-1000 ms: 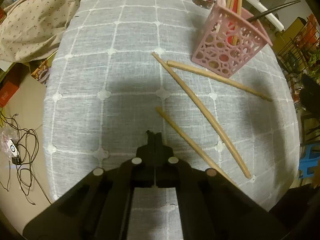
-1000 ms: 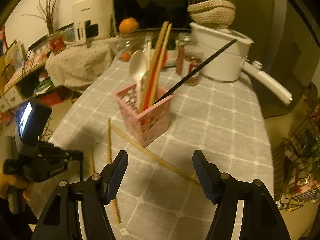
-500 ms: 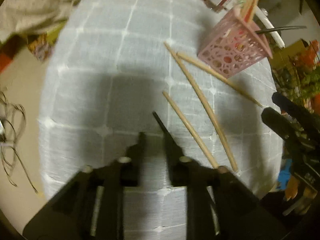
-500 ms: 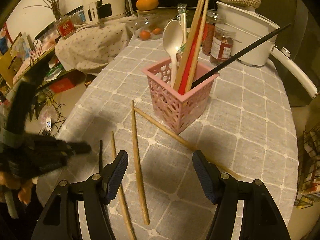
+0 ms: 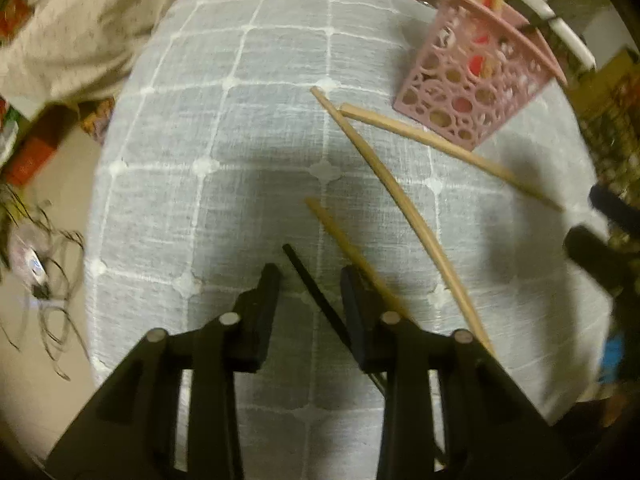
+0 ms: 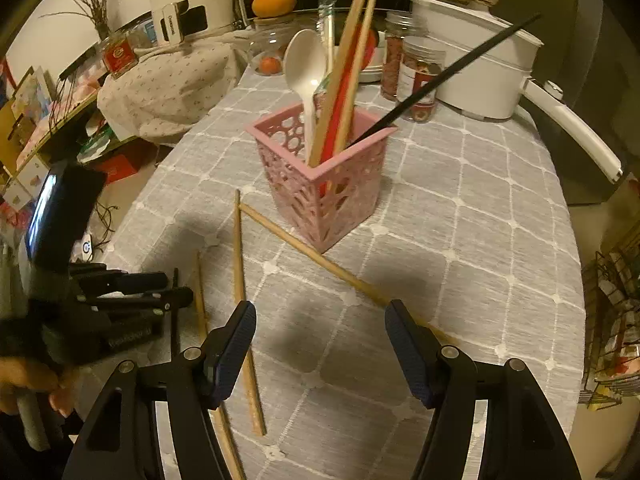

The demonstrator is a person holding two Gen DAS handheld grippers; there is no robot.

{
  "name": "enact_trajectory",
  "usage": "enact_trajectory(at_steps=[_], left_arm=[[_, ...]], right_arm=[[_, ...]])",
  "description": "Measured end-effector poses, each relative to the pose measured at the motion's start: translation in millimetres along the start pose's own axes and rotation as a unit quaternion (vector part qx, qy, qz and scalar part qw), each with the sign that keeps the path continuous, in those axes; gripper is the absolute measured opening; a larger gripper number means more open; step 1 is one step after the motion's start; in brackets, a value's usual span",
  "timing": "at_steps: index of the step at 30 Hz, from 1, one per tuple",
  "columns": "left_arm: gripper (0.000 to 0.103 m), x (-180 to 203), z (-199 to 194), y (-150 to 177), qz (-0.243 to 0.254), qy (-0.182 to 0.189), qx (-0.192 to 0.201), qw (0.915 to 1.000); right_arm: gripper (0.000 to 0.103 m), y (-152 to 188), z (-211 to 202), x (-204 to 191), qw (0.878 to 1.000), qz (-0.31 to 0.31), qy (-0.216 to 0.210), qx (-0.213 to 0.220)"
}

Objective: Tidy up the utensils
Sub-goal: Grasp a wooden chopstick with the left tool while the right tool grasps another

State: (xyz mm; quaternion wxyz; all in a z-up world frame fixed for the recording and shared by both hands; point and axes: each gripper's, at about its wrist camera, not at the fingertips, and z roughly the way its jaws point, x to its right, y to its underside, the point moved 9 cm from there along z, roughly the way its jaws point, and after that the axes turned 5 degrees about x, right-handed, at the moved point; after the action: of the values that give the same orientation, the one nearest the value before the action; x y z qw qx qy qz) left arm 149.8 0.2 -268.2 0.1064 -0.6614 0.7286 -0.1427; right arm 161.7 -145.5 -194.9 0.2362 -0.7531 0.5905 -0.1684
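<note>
1. Left gripper (image 5: 310,280): jaws shut 1.0 s ago, now parted to a moderate gap. A black chopstick (image 5: 316,292) lies on the cloth (image 5: 248,128) between the fingers, ungripped.
2. Judgement: it was released, or a grasp is being set up; which one is unclear.
3. Right gripper (image 6: 320,320): wide apart, empty, hovering above the cloth.
4. Three wooden chopsticks (image 5: 400,204) lie loose beside the pink basket (image 6: 320,184), which already holds a spoon (image 6: 306,64) and sticks.

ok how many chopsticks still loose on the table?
4: black chopstick between the open left gripper fingers, short wooden beside it, long wooden mid-table, one by the pink basket.
</note>
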Motion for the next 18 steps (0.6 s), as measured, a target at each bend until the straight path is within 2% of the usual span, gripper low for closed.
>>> enact_trajectory(at_steps=[2,8,10,15,18], left_arm=[[0.016,1,-1,0,0.007,0.003,0.007,0.9999],[0.005,-9,-3,-1,-0.01,0.047,0.001,0.9989],[0.005,-10,-4,-4,-0.019,0.06,0.002,0.998],[0.005,-30,-29,-21,-0.033,0.084,0.039,0.9951],[0.005,-35,-49,-31,-0.028,0.084,0.071,0.9936]], right_arm=[[0.068,0,-2,3,1.0,0.005,0.0,0.002],[0.068,2,-5,4,1.0,0.003,0.002,0.004],[0.068,2,-4,3,1.0,0.001,0.0,0.002],[0.068,0,-3,-9,1.0,-0.008,-0.007,0.002],[0.068,-2,1,-18,1.0,-0.012,-0.016,-0.001]])
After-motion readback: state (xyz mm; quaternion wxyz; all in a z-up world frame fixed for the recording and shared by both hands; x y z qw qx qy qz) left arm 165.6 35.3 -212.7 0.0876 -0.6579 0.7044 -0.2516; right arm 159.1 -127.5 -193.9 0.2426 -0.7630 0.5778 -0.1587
